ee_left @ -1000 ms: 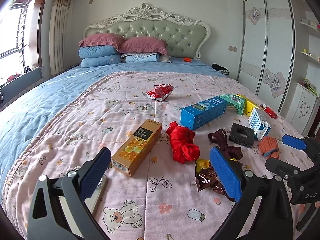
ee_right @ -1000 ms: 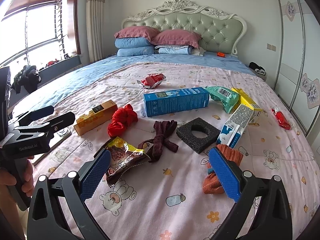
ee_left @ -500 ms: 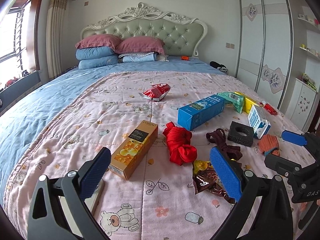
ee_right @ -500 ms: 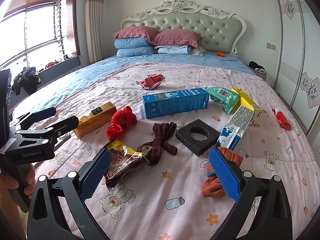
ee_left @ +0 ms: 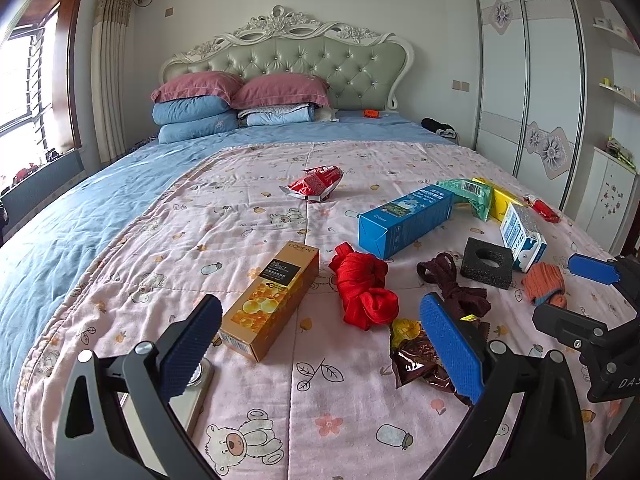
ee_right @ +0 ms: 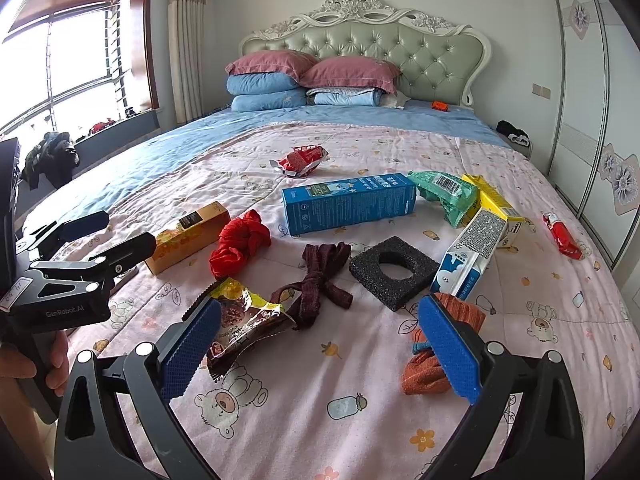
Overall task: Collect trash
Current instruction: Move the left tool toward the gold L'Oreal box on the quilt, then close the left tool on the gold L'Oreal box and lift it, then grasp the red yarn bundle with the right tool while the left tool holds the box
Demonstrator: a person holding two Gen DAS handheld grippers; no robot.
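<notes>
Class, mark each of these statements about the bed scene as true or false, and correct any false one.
1. Both grippers are open and hold nothing. True: left gripper, right gripper.
2. The black foam block has a hole through it. True.
3. The blue box stands upright. False: it lies on its side on the quilt.
4. The red cloth lies between the gold box and the blue box. True.
5. The brown snack wrapper lies beside the pillows. False: it lies at the near end, by the right gripper.
</notes>
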